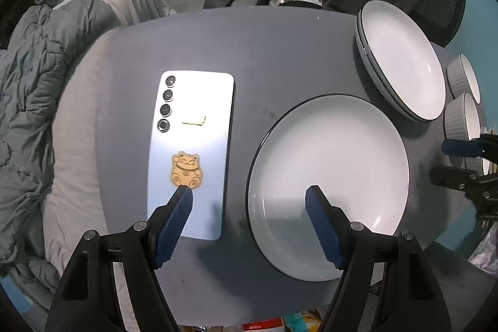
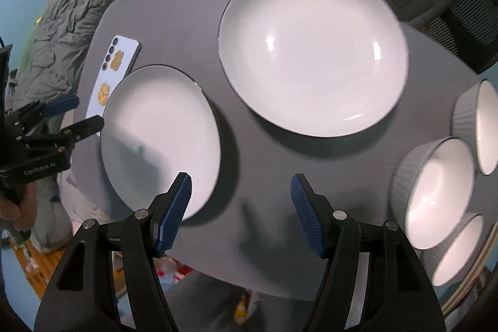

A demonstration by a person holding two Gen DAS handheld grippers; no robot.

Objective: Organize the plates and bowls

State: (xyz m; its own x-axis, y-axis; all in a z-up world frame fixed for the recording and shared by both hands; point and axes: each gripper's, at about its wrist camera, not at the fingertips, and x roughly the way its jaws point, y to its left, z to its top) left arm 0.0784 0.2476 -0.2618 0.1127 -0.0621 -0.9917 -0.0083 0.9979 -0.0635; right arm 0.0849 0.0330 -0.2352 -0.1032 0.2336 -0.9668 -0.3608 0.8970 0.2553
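Blue ribbed pads tip both tongs, each pair spread apart and empty. Left tongs (image 1: 249, 196) hover over the grey bench (image 1: 264, 58), straddling the left rim of a single white dark-rimmed plate (image 1: 336, 176), one pad above a pale blue phone (image 1: 193, 145). Right tongs (image 2: 241, 185) hang over bare bench just beside that plate. Only the left view shows the far plates as a stack (image 1: 401, 61); only the right view shows three ribbed grey bowls (image 2: 435, 192).
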